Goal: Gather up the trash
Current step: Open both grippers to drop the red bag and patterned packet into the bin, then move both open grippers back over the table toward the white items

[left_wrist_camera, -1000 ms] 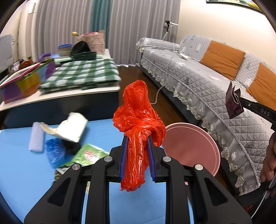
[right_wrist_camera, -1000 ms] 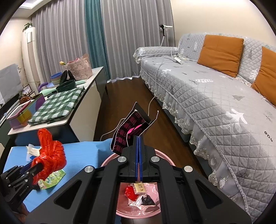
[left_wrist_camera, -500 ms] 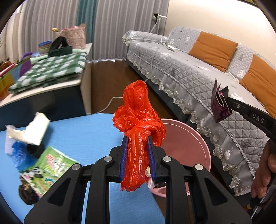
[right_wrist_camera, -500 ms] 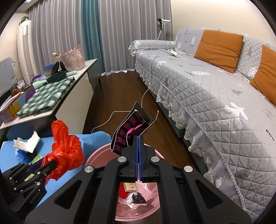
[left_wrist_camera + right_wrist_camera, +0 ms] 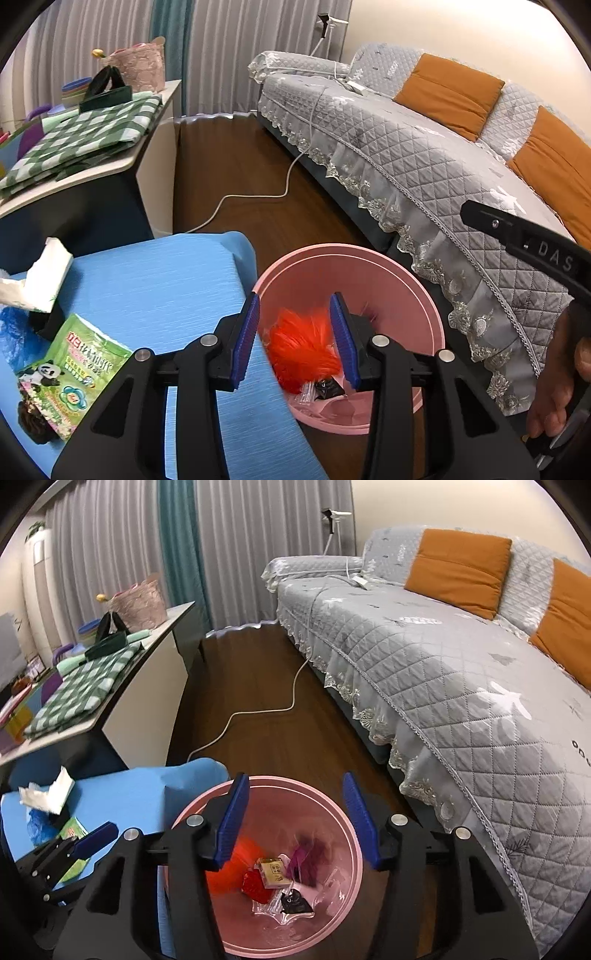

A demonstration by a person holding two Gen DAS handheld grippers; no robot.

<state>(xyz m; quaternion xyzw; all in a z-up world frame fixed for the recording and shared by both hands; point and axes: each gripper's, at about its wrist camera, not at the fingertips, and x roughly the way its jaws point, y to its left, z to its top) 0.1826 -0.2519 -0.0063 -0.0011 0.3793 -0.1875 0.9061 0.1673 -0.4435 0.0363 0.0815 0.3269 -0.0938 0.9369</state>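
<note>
Soft indoor light, fisheye-bent edges, motion-blurred red bag [image 5: 301, 347].

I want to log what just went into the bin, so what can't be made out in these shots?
- Red bag: motion-blurred in both views; resting or falling, cannot tell.
- Purple wrapper: blurred in the right view; print unreadable.
- Bin: near rim hidden behind both open claws.
- Dark lump on the table: cut off by the fisheye edge, left view.

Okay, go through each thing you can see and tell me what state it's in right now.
Left gripper: jaws open, empty.
Right gripper: jaws open, empty.
Red plastic bag: blurred, inside the bin.
Purple wrapper: blurred, inside the bin.
Pink bin: upright, partly filled.
Green snack packet: lying on the blue table.
</note>
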